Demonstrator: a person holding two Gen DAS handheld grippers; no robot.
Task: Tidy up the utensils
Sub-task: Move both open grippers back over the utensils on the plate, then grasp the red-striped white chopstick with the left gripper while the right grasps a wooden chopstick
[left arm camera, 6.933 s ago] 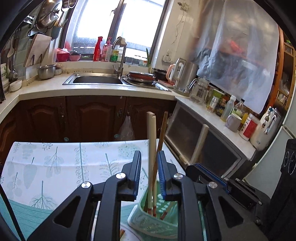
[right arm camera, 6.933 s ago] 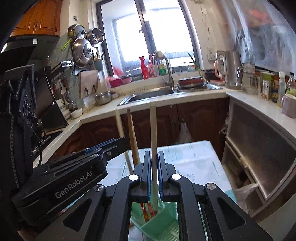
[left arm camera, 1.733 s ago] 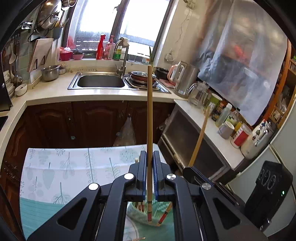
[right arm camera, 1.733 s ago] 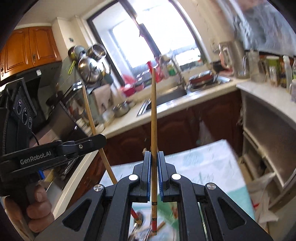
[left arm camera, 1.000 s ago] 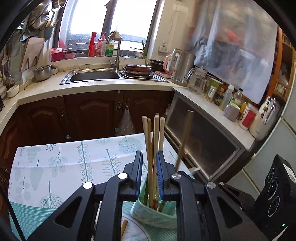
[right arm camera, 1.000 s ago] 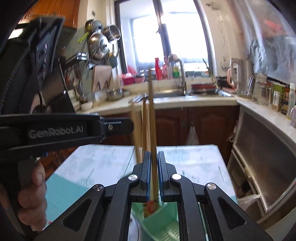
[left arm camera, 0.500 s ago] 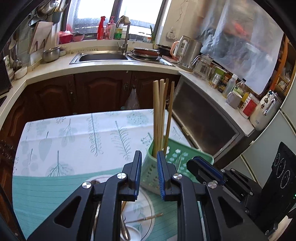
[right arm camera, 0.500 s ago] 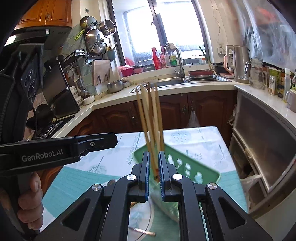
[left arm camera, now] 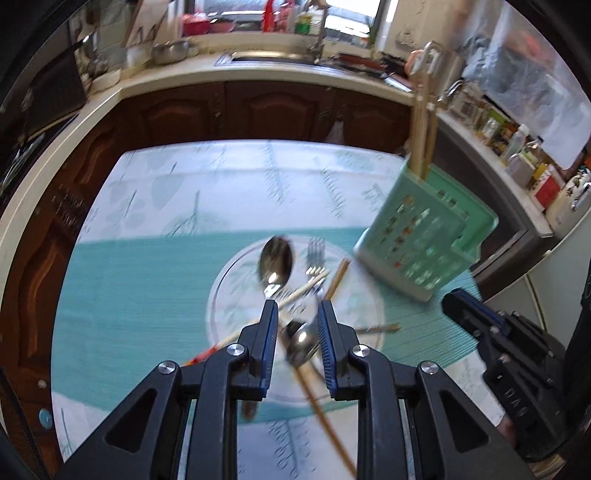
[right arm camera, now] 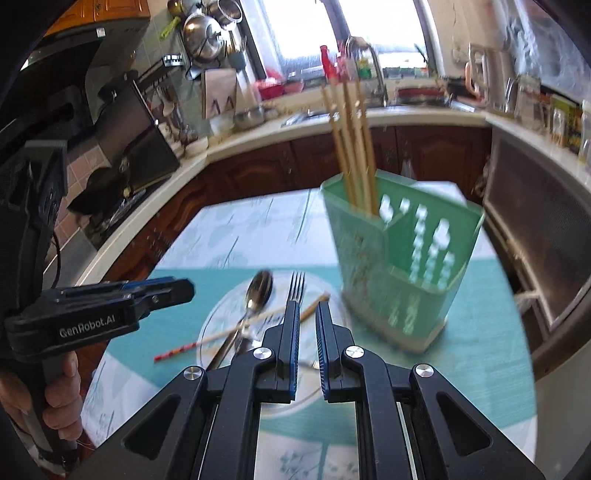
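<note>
Left tongs (right arm camera: 184, 286) marked "GenRobot.AI", jaws just opening, empty; right tongs (right arm camera: 306, 314) narrow, empty

A home kitchen: sink (left arm camera: 266, 57) under a window, hanging pots (right arm camera: 201, 27), dark wooden cabinets (left arm camera: 273, 107).

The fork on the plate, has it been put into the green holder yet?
No: the fork lies flat on the plate beside a spoon, while the green holder contains only chopsticks.
</note>
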